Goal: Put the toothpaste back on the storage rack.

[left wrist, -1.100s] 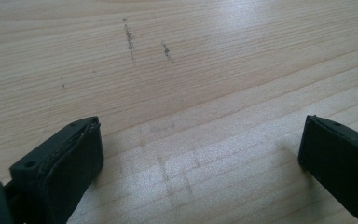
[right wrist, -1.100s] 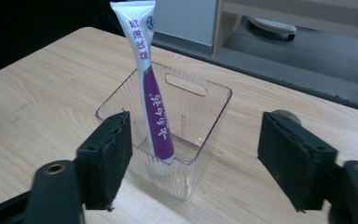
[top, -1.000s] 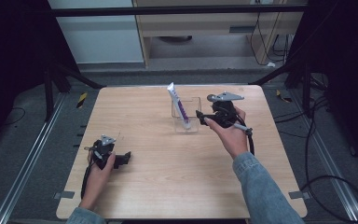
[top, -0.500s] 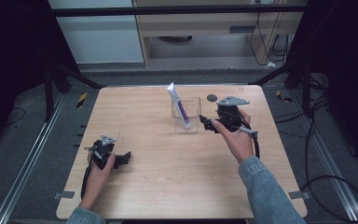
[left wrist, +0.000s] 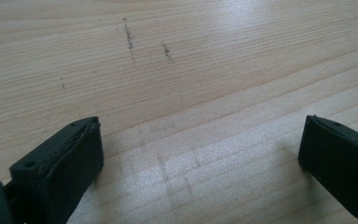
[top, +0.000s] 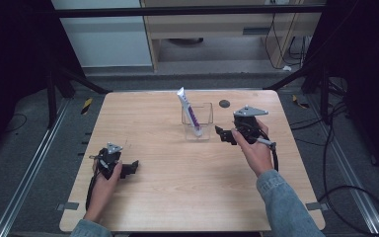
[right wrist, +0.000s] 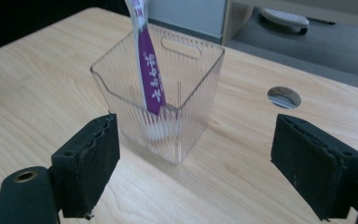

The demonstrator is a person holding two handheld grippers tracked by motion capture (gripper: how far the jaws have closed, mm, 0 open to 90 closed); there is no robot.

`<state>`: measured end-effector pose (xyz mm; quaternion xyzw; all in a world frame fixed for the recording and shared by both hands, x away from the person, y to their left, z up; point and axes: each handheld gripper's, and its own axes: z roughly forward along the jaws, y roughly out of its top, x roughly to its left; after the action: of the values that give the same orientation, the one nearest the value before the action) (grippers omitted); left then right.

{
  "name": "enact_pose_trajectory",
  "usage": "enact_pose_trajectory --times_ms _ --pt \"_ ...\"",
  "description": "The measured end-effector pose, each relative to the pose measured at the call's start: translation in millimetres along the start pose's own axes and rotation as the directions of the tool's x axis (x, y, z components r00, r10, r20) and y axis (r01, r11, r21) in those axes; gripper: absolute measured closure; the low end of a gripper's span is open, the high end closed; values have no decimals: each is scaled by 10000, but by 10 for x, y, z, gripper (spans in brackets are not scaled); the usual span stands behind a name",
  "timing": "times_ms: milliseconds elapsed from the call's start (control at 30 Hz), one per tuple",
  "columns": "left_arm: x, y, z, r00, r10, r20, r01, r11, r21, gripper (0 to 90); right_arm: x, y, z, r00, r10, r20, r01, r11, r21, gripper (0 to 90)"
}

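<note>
Right gripper view looks past wide-open jaws at a clear ribbed container (right wrist: 168,112) standing upright on the table (right wrist: 261,186), with a white-and-purple tube (right wrist: 150,74) leaning inside it, its top poking above the rim. The right gripper (top: 225,134) hovers just beside the container, holding nothing. One likely risk: a nudge from a jaw would probably tip or slide the light container, since the leaning tube makes it top-heavy. The left gripper (top: 131,168) rests well apart, jaws spread and empty.
</note>
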<state>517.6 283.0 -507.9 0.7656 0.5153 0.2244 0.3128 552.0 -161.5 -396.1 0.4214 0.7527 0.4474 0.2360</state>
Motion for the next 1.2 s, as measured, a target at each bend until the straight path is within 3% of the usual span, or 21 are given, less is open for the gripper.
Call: enact_pose_trajectory --times_ms 533,700,800,1200 --pt "0 0 0 10000 0 0 0 10000 0 0 -147 -416 32 9997 38 240 -56 9971 758 108" --pt "0 0 0 10000 0 -1 0 10000 1 0 -221 -522 24 9988 11 499 -58 9955 946 103" --pt "0 0 0 10000 0 0 0 10000 -1 0 -268 -572 8 9970 -235 739 154 9940 1081 114" --pt "-3 -1 0 10000 3 6 -3 10000 -2 0 -363 -759 32 9946 -110 1028 -51 9880 1543 106"
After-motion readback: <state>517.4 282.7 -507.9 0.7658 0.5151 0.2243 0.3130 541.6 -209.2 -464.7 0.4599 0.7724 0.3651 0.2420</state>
